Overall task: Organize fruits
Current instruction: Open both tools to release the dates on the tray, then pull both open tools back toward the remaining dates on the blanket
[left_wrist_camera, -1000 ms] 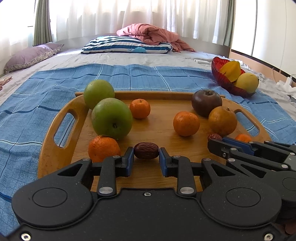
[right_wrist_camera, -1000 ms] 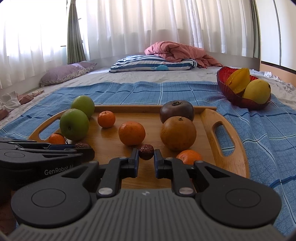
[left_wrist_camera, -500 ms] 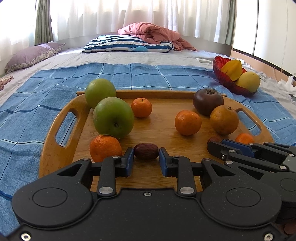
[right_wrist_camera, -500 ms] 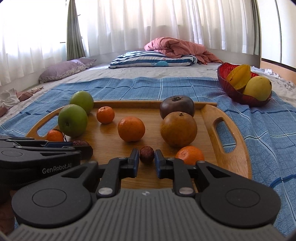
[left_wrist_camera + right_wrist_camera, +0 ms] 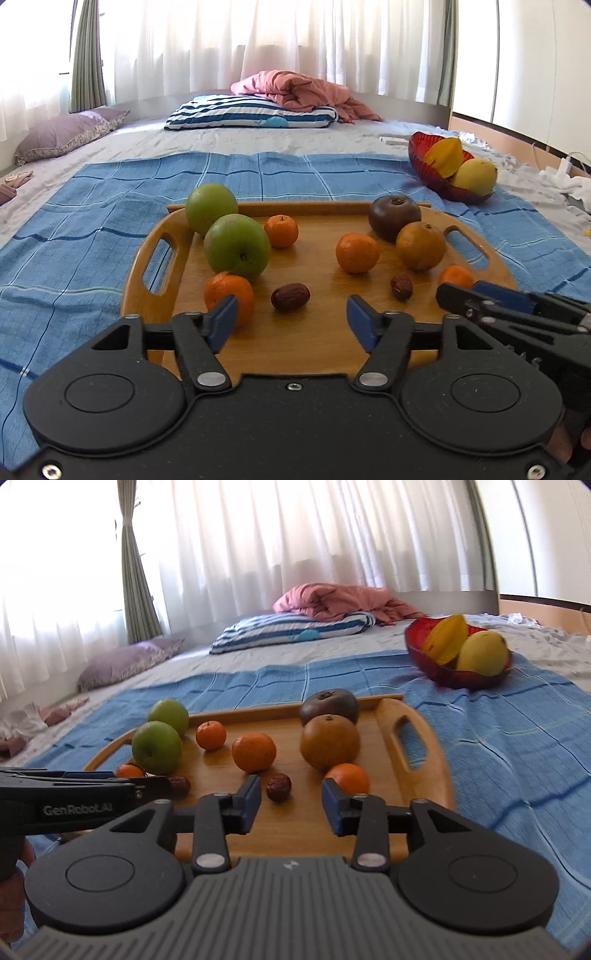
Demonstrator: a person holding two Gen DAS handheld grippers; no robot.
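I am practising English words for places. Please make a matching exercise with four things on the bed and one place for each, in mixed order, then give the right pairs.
Things:
1. dates
2. green apples
3. mango
4. striped pillow

Places:
A. in the red bowl
B. at the far end of the bed, under the pink blanket
C. on the near part of the tray, one before each open gripper
D. by the tray's left handle

Pairs: 1-C, 2-D, 3-A, 4-B
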